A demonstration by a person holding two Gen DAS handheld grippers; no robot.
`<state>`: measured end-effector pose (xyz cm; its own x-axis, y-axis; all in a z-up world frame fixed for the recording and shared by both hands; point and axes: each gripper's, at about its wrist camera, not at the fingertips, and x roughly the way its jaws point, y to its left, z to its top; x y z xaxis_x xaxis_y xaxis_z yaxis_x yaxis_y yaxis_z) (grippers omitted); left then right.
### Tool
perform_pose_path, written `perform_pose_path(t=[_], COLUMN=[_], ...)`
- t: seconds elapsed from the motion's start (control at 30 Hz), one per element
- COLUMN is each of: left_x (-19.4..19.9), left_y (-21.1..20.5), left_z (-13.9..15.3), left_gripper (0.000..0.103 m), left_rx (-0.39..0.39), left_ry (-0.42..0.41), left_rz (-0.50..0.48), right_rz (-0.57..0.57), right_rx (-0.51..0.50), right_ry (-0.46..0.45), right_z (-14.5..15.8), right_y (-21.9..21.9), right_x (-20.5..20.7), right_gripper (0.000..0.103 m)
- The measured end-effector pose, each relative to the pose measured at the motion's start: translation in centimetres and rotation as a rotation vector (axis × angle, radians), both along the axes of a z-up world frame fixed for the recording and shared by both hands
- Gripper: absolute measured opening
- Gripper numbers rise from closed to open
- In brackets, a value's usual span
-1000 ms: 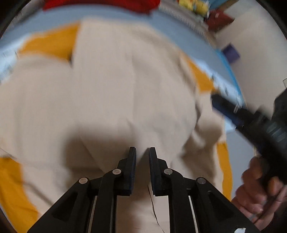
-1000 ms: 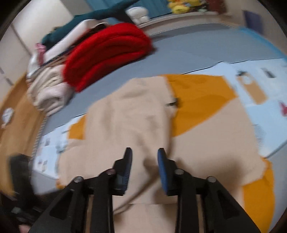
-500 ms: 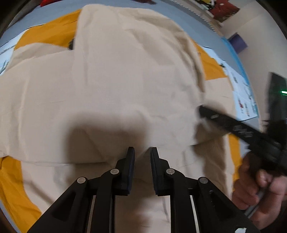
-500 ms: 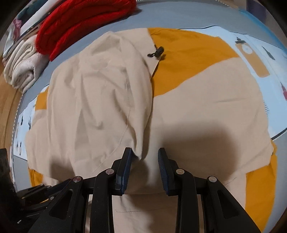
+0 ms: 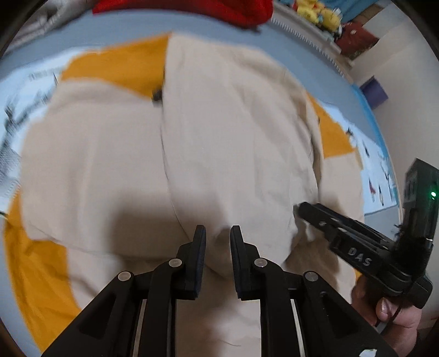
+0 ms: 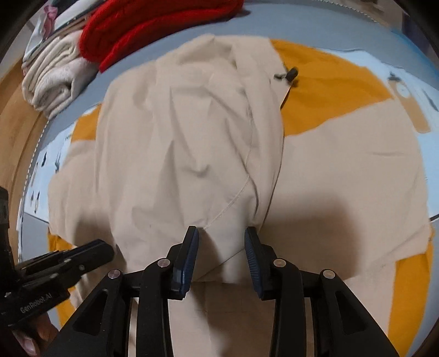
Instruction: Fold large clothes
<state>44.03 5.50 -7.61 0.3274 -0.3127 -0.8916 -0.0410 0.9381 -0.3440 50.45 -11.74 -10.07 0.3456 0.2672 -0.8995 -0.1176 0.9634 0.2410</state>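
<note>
The left tongs (image 5: 217, 241) stand with a narrow gap between the jaws, a small hump of the beige garment (image 5: 236, 142) rising between the tips; whether they pinch it cannot be told. The right tongs (image 6: 221, 241) are wider apart, with a folded lobe of the same cloth and its pale seam lying loose between the jaws. The garment lies spread on an orange-and-pale-blue printed sheet (image 6: 337, 90) over a grey mat (image 6: 274, 24), its folded panel running lengthwise away from both cameras toward a small dark toggle (image 6: 291, 74) at the far edge. Beyond it sit a red knit pile (image 6: 153, 30) and cream folded blankets (image 6: 52, 79)
</note>
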Motion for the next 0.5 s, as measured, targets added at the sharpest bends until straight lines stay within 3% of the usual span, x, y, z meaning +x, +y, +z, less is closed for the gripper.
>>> perform_pose_path(t=[0.17, 0.3, 0.5], left_x=[-1.1, -2.6, -5.8], left_y=[1.5, 2.8, 5.1], left_z=[3.5, 5.5, 8.9], left_gripper=[0.016, 0.016, 0.016], left_rx=[0.068, 0.072, 0.046], left_ry=[-0.15, -0.226, -0.336], left_rz=[0.05, 0.074, 0.09], right_rz=[-0.038, -0.065, -0.074], right_rx=[-0.009, 0.011, -0.005], right_ry=[-0.181, -0.324, -0.394], right_z=[5.1, 9.4, 12.5], right_y=[-0.9, -2.0, -4.0], right_x=[-1.7, -3.5, -6.9], right_gripper=[0.036, 0.036, 0.036])
